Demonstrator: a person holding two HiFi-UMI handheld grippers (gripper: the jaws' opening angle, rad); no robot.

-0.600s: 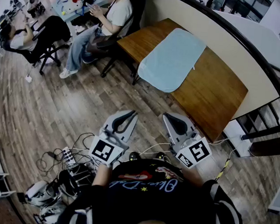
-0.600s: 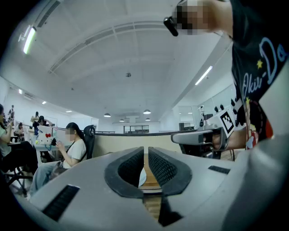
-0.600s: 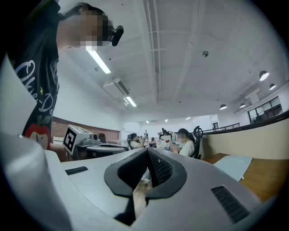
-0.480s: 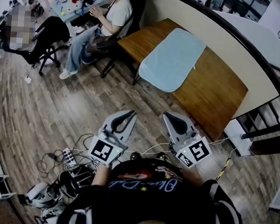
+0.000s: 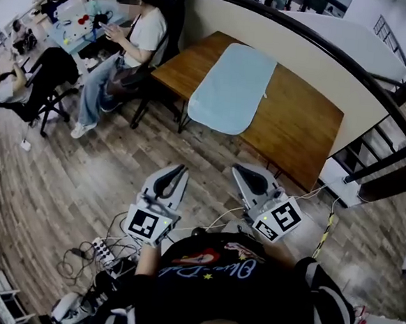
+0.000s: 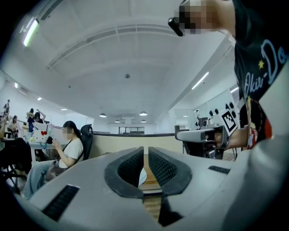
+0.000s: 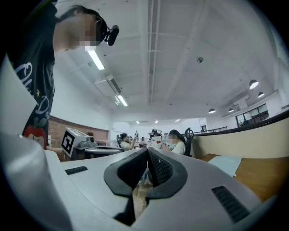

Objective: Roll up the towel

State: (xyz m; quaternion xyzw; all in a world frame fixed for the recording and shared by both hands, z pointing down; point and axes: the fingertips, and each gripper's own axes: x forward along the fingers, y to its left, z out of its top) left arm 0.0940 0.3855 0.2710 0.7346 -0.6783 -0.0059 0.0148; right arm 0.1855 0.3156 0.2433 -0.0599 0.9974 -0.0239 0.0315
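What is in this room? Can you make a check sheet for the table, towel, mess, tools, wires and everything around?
Surface: wooden table, set against a low wall.
Job's things: light blue towel lies flat, not rolled yet.
Clutter: nothing seen on the table.
Grippers: left tool and right tool are both shut and empty, short of the table.
Cables: tangled wires on the floor.
Surroundings: seated person left of the table, wooden floor.
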